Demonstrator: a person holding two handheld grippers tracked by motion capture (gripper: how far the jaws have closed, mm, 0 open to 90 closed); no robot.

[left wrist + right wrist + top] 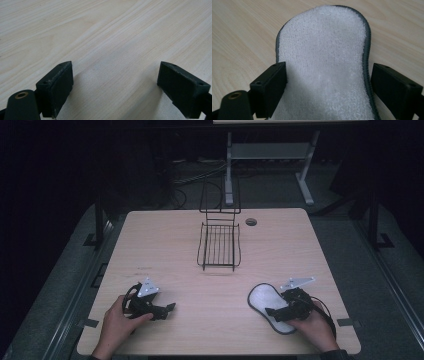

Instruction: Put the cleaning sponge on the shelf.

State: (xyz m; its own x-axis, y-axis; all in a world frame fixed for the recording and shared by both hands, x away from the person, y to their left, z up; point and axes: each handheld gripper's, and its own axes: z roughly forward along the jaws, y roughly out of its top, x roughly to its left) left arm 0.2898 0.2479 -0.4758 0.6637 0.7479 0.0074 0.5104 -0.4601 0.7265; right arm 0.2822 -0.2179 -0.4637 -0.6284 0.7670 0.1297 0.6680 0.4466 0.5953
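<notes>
Light wood-grain worktop (165,245) with round cable hole (251,222) at far edge, on grey floor (350,250); white desk frame (270,152) and loose cables (195,175) beyond; surroundings dark, light falling on worktop alone.

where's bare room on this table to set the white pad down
Free: the wide strip of table left of the wire basket, the strip right of it, and the middle front between the left gripper and the white pad. Crowded: the front right corner, where the right gripper sits open over the pad.
</notes>
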